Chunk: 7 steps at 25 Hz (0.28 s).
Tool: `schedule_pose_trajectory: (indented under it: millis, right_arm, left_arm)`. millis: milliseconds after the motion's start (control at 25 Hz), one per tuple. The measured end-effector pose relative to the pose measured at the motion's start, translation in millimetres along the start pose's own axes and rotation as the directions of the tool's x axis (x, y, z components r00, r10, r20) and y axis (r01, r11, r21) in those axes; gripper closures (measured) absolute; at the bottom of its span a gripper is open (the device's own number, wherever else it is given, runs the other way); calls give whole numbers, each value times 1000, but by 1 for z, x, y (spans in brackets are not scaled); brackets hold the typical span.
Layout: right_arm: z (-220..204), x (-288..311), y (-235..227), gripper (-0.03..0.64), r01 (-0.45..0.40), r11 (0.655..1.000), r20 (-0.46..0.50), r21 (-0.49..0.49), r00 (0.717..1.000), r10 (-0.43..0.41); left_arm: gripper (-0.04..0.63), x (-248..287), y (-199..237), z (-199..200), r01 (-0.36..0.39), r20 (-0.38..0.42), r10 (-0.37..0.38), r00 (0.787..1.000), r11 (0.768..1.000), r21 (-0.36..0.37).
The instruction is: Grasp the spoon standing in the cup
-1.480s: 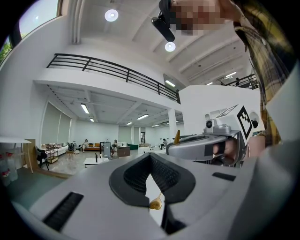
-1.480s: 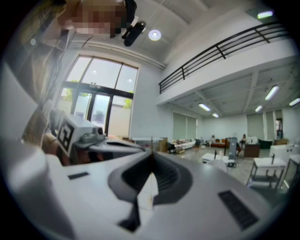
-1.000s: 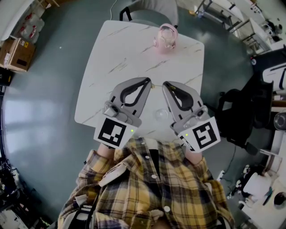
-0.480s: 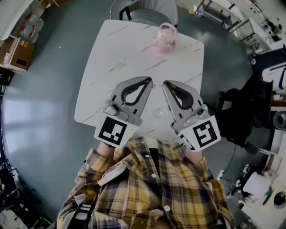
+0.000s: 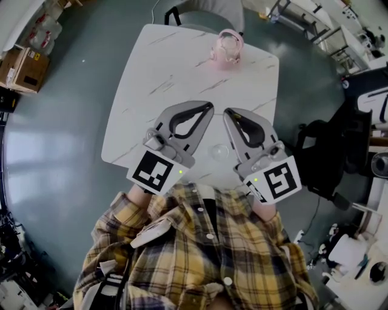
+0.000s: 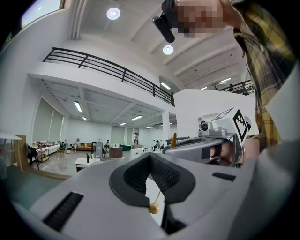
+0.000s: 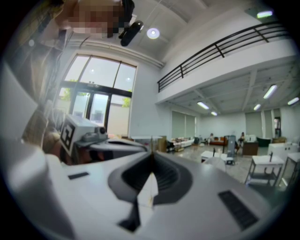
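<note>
A small clear glass cup (image 5: 217,152) stands on the white marble table (image 5: 163,66), between my two grippers. In the left gripper view, a thin gold spoon (image 6: 153,207) shows through the gap in the jaws as a ball end and a stem. A gold tip rises above the jaw tips. How it sits in the cup is hidden. My left gripper (image 5: 209,108) (image 6: 151,154) is shut with nothing between its pads. Beside it my right gripper (image 5: 228,112) (image 7: 152,153) is also shut and holds nothing. Their tips almost meet above the table.
A pink cup (image 5: 227,48) stands near the table's far edge, with a grey chair (image 5: 206,15) behind it. A black chair (image 5: 321,157) is off the right side and a cardboard box (image 5: 18,66) lies on the floor at left.
My left gripper has edged a little forward and to the right, toward the right gripper's tip. The right gripper has barely moved. Both stay shut.
</note>
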State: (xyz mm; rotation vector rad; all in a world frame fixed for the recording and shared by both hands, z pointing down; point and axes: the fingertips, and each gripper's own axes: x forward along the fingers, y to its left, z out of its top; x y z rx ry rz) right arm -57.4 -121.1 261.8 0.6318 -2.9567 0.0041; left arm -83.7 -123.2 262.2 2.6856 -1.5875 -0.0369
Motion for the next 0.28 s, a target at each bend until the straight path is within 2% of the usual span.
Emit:
schedule_pose_trajectory:
  millis: [280]
  right_arm:
    - [1,-5,-5,584,19,1000,6,-3,1000,-19]
  left_arm:
    - [580,4,-5,6,76,-1,-76,997,996,40]
